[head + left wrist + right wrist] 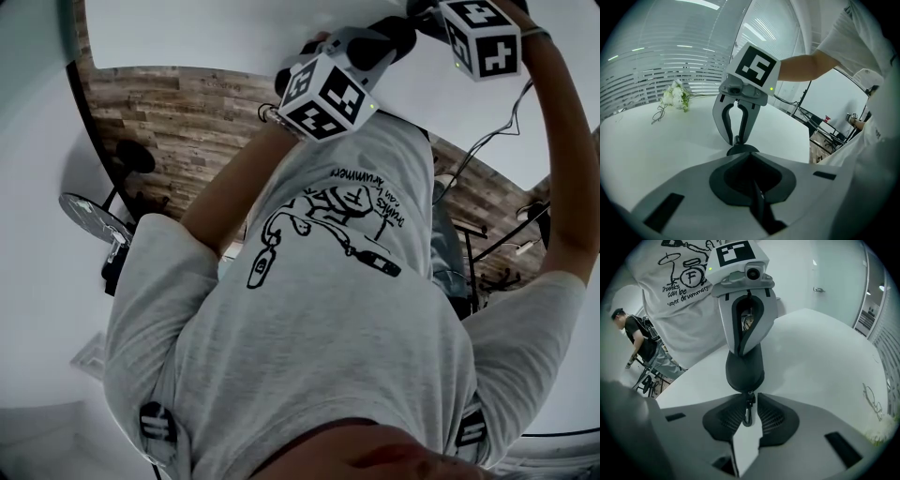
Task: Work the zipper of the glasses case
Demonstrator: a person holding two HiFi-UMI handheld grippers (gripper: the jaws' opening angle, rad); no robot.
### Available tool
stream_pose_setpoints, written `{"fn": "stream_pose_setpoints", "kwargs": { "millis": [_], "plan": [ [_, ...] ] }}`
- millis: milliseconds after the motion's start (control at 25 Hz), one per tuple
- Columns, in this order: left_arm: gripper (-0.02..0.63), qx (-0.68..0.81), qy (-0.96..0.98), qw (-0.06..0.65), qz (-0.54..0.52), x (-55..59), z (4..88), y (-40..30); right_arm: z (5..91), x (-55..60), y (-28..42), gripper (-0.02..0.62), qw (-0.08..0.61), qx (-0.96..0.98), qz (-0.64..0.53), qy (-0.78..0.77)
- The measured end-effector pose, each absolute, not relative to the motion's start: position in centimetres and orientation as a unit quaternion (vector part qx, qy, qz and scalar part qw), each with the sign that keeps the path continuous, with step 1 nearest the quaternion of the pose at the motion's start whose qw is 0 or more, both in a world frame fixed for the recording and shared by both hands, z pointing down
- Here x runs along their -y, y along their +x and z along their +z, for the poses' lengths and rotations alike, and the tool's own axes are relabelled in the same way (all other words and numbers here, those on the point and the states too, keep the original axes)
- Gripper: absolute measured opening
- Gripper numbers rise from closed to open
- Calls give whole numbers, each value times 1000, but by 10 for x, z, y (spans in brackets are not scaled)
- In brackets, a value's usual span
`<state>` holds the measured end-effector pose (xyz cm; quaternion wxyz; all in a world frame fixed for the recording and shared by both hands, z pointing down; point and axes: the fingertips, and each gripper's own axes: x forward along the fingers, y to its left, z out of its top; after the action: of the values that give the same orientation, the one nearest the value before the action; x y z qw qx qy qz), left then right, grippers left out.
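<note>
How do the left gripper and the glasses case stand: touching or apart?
Touching. The right gripper view shows the left gripper with both jaws closed on the end of the glasses case.

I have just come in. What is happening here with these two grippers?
A person holds a gripper in each hand over a white table. The left gripper grips one end of the dark glasses case. The right gripper pinches the zipper pull at the other end. How far the zipper is open cannot be seen.
</note>
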<state>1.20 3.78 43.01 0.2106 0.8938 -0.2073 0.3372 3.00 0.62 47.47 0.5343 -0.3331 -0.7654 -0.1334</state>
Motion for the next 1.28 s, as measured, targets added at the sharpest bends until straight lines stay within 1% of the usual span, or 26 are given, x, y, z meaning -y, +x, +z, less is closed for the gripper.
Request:
{"fn": "stream_pose_setpoints", "kwargs": {
  "millis": [40,120,240,840,1280],
  "plan": [
    [21,207,894,211,337,-38,430,12,476,-8,29,79,535,761,-132,-343],
    [21,207,894,211,337,-37,430,11,478,-10,30,41,538,751,-132,-359],
    [21,208,894,211,337,-36,430,12,476,-8,32,7,544,745,-132,-363],
    [21,212,892,209,340,-32,432,14,477,-5,38,3,542,785,-123,-275],
    [21,214,894,203,339,-36,433,12,480,-19,46,3,544,793,-104,-254]
  ]
}}
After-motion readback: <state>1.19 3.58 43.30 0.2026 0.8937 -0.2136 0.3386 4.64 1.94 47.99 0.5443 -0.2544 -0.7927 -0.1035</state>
